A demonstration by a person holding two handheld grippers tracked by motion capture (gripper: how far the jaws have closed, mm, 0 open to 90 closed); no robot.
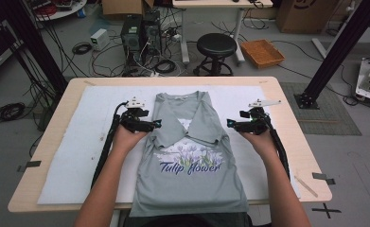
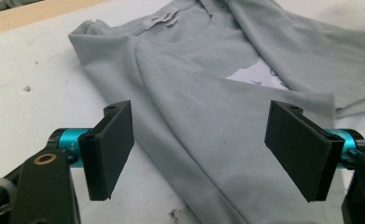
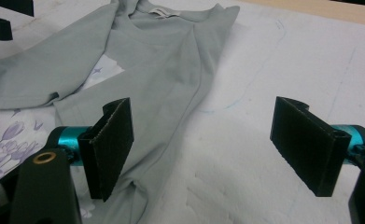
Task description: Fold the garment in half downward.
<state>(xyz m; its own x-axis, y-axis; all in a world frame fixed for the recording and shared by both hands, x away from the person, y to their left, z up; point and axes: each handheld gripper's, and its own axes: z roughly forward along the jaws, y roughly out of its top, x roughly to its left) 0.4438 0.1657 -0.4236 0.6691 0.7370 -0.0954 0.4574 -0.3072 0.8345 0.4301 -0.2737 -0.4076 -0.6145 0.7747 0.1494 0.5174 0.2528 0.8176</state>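
A grey T-shirt (image 1: 189, 161) with a "Tulip flower" print lies face up on the white mat (image 1: 74, 142). Both its sleeves are folded inward across the chest. My left gripper (image 1: 157, 124) sits at the shirt's left edge, open, with the folded left sleeve (image 2: 203, 116) lying between and beyond its jaws. My right gripper (image 1: 230, 123) sits at the shirt's right edge, open, over the shirt's side seam (image 3: 171, 88) and bare mat (image 3: 245, 140). Neither holds anything. The collar (image 2: 189, 32) lies at the far end.
The wooden table (image 1: 45, 142) carries the mat. On the floor beyond its far edge stand a black stool (image 1: 215, 49), computer towers (image 1: 140, 33) with cables, and an orange basket (image 1: 262, 53). A black frame post (image 1: 334, 52) rises at the right.
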